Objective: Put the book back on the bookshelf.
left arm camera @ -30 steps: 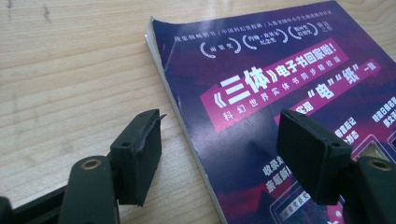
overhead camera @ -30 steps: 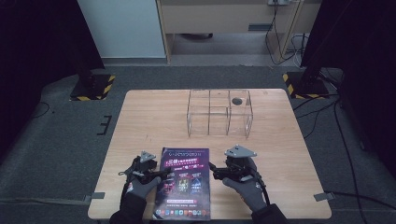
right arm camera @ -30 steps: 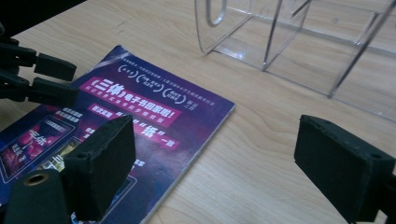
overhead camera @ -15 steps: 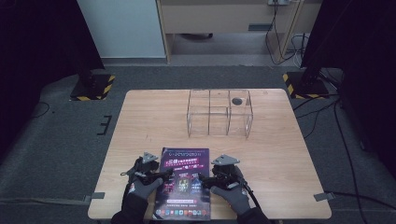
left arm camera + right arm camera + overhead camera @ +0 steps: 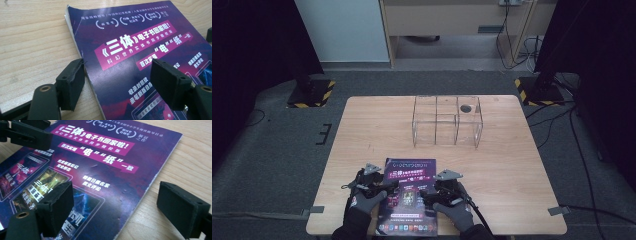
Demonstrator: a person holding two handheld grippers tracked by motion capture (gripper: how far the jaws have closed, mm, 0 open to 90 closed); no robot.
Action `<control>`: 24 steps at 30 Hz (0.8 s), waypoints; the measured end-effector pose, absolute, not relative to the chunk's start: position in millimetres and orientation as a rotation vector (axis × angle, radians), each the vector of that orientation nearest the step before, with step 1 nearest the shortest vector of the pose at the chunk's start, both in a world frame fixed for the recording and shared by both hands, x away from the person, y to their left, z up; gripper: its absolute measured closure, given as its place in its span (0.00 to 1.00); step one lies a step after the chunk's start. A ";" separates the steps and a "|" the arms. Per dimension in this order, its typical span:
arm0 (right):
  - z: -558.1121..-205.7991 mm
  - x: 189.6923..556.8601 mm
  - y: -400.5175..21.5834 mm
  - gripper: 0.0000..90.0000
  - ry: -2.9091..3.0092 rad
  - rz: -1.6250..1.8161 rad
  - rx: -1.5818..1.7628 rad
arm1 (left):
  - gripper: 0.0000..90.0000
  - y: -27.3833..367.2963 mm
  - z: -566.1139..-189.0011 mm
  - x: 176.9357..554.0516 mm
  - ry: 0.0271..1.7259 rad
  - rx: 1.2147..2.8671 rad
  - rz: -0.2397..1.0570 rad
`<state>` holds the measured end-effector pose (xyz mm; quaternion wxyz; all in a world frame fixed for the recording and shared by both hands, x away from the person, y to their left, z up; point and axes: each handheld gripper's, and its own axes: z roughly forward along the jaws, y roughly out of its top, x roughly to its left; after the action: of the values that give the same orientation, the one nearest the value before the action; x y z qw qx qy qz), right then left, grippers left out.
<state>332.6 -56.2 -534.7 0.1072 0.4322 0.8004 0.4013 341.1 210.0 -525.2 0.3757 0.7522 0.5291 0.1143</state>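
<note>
Both claws straddle the magazine (image 5: pixel 409 197) edges, spread: left claw (image 5: pixel 117 82), right claw (image 5: pixel 130 210). Closing could crease its thin cover.

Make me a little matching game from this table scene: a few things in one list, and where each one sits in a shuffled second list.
Things:
1. magazine
2. clear plastic organiser
3. left gripper
4. right gripper

Places:
A. far half of the table, compartments standing open to the top
B. jaws open astride the magazine's right edge
C. flat at the near edge of the table, cover up
D. jaws open astride the magazine's left edge, at its spine

Pairs: 1-C, 2-A, 3-D, 4-B
</note>
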 end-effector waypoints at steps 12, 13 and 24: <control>-536.9 329.4 -51.4 0.16 2.340 1.232 1.270 | 0.24 211.3 -527.6 342.4 1.355 1.893 0.295; -537.0 329.4 -51.5 0.16 2.341 1.230 1.265 | 0.24 211.0 -528.0 342.3 1.346 1.888 0.285; -537.3 329.9 -53.3 0.17 2.320 1.271 1.309 | 0.20 212.1 -529.0 342.0 1.400 1.782 0.214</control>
<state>329.9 -53.3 -537.3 0.0947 0.4415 0.7825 0.4288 342.0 212.1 -529.0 0.4193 0.7107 0.5584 0.0855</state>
